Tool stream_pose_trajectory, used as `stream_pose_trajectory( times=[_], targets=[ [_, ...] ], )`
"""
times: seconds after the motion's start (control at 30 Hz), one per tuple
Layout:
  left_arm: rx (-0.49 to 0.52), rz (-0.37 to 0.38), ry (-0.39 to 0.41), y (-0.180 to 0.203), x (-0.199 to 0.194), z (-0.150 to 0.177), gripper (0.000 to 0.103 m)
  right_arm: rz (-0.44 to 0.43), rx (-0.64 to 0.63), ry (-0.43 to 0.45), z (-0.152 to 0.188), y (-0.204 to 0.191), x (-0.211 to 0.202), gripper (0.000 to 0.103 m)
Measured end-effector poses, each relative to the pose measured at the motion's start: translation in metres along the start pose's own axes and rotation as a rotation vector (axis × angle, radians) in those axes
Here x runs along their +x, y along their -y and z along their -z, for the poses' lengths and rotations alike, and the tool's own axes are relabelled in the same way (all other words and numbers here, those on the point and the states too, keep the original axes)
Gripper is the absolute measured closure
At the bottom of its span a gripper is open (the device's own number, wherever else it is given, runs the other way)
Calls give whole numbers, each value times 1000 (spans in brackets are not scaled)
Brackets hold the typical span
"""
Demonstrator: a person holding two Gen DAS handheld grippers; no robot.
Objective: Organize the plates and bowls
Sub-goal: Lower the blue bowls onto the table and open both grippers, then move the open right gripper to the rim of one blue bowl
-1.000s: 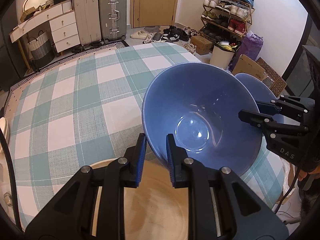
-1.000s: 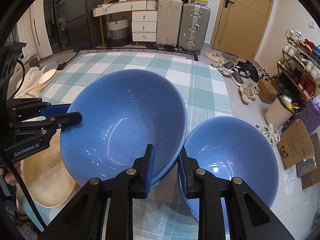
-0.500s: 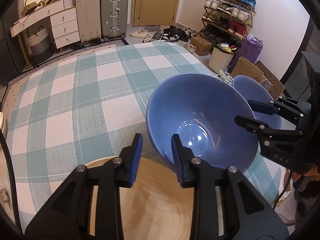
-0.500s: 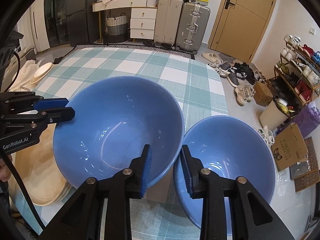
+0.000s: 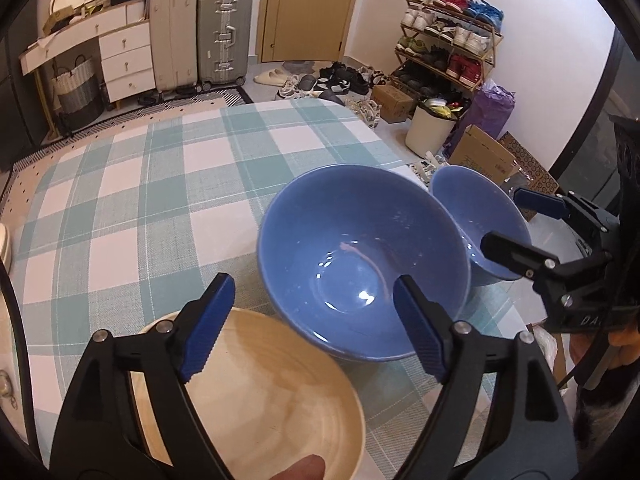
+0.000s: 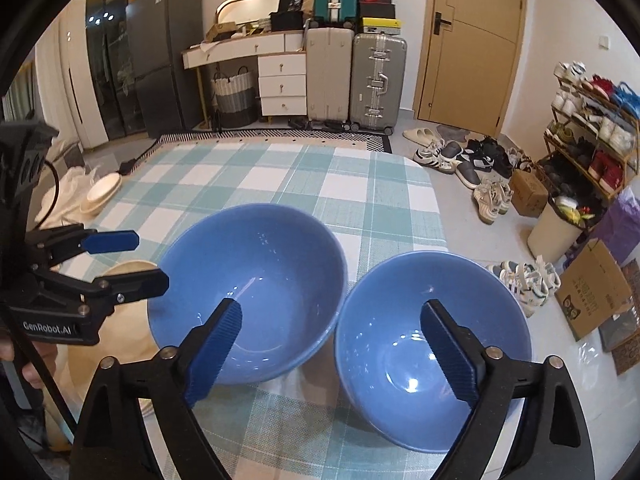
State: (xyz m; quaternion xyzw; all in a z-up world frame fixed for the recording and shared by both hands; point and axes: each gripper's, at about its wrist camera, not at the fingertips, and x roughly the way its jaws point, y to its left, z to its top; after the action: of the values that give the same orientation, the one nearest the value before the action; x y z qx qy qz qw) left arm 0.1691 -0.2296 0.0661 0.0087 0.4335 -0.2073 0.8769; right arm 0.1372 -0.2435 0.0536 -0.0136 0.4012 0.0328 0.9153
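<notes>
Bowls sit side by side on the checked tablecloth (image 6: 280,172): the larger blue bowl (image 6: 256,280) upright just ahead of the right gripper's (image 6: 332,344) left finger, and the smaller blue bowl (image 6: 432,344) between and under its two spread fingers, the two rims nearly touching. Seen from the left wrist, the larger bowl lies just beyond the left gripper (image 5: 314,324), its near rim between the parted blue pads (image 5: 212,316), while a cream plate (image 5: 256,392) lies directly beneath those fingers, its far edge tucked under the bowl's near side. Both grippers stand wide open and grip nothing. The step in hand looks like nesting one bowl in the other, probably the smaller into the larger, though that is a judgement. To do it well, bring the right fingers down astride the near rim of the smaller bowl, one pad inside and one outside the wall, close firmly on the glazed, slippery edge, and lift straight up before crossing over. Left fingers can steady the larger bowl's rim so it does not skid on the cloth or tip off the plate edge
</notes>
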Motion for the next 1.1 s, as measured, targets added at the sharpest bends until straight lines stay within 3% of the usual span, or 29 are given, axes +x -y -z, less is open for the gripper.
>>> stream_pose_trajectory(
  times=[0.07, 0.13, 0.3, 0.53, 1.1],
  targets=[
    [5, 1, 1, 10, -3, 1, 17, -7, 29, 16, 2, 9, -10, 5],
    [6, 6, 2, 18, -5, 2, 3, -20, 54, 28, 5, 18, -20, 5],
    [21, 29, 7, 38, -10, 3, 2, -52, 109, 65, 13, 39, -46, 4],
    [50, 66, -15, 72, -11, 5, 2, -13, 146, 93, 23, 64, -72, 1],
    [73, 206, -110, 139, 8, 17, 2, 72, 287, 70, 60, 121, -89, 1]
  ],
)
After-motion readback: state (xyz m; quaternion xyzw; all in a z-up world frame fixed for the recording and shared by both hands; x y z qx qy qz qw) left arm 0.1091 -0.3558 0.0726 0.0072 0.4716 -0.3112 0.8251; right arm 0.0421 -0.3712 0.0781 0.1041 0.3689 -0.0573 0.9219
